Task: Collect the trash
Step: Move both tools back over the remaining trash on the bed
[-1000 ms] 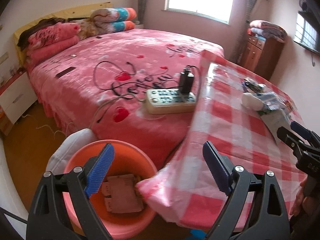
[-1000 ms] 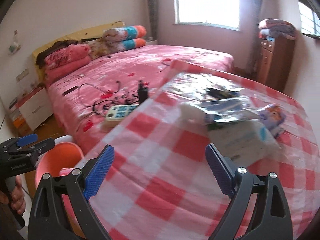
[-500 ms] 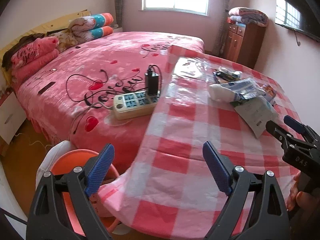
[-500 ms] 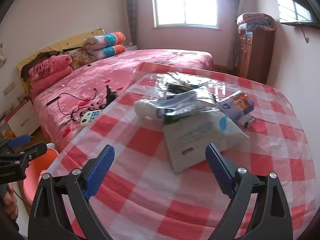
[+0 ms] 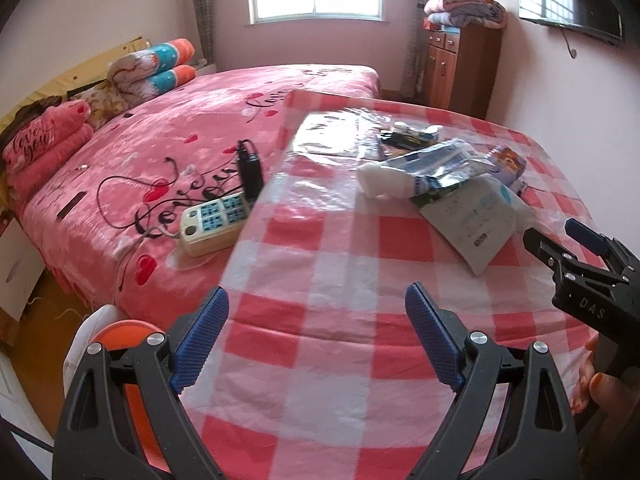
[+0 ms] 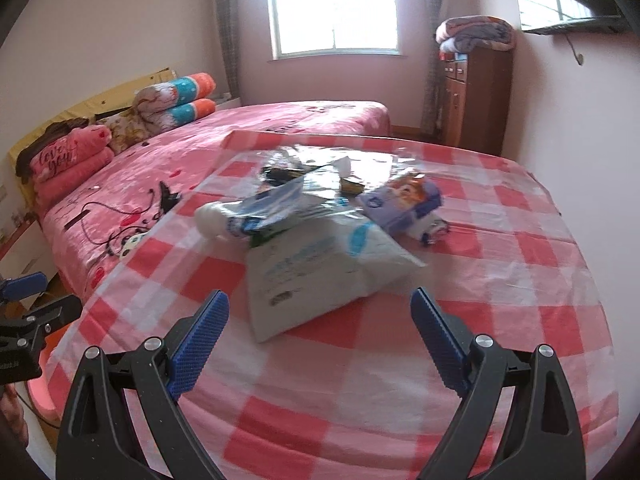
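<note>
White trash packet [image 6: 316, 276] on checked tabletop [image 6: 500, 320], just beyond open, empty right gripper [image 6: 318, 336], left gripper [image 5: 316, 340] open, well short of packet, orange bin [image 5: 124, 332] clear only in left view.

The left wrist view is taken from above the near left edge of the checked surface [image 5: 320, 280], angled down toward 12 o'clock, with the bed [image 5: 180, 128] at 10 o'clock. The right wrist view is set nearer the trash pile [image 6: 320, 240], facing likewise. Surface, pile, bed and window [image 6: 336, 8] are shared.
</note>
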{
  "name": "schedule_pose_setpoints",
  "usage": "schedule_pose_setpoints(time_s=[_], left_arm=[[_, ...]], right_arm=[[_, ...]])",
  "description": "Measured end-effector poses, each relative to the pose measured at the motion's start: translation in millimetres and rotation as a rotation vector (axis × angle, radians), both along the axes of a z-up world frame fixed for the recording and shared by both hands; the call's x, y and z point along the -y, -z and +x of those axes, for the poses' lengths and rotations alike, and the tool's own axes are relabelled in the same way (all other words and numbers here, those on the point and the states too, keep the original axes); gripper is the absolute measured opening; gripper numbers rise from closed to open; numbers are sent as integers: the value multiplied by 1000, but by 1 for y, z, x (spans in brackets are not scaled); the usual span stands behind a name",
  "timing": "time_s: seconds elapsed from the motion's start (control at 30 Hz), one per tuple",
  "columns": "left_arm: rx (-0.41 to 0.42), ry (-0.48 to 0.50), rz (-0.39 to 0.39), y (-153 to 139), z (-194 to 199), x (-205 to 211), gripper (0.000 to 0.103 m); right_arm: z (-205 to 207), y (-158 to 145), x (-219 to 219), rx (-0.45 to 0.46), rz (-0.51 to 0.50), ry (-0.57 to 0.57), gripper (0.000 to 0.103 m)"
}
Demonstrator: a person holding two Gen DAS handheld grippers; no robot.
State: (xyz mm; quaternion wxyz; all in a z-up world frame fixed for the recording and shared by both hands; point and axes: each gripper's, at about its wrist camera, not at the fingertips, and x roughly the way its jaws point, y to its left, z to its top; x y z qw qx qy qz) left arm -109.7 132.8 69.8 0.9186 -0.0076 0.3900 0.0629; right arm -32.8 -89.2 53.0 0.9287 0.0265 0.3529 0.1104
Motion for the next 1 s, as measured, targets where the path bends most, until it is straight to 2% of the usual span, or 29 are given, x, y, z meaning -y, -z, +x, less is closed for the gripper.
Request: schedule_pose_setpoints(time_s=[0.77, 1.0], left_arm=[[-17, 166, 50, 7, 40, 92, 90], [-24, 226, 39, 9, 56, 119, 90]], right_arm=[[18, 11, 75, -20, -17, 170, 91], [22, 14, 92, -30, -28, 219, 91]])
